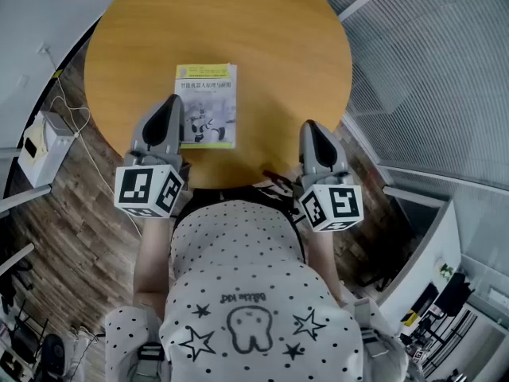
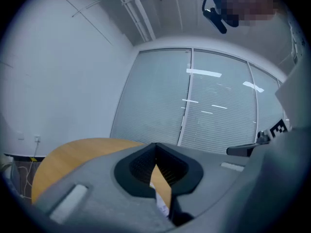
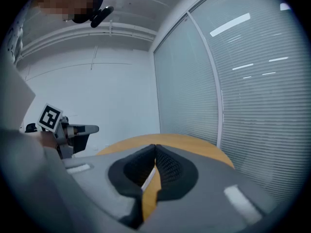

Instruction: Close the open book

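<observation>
On round wooden table [image 1: 278,54], book [image 1: 207,106] lies cover-up, judged closed; left gripper [image 1: 170,102] and right gripper [image 1: 312,127], pinched together empty, should be withdrawn without nudging it.

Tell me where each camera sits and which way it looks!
Head view: on the person's head, looking steeply down at the round table and book; shows the spotted shirt, left gripper and right gripper.
Left gripper view: on the left gripper, looking across the table past its shut jaws at window blinds; the right gripper shows at right.
Right gripper view: on the right gripper, facing a white wall and blinds; the left gripper shows at left.
Shared: both gripper views catch the table and blinds.
</observation>
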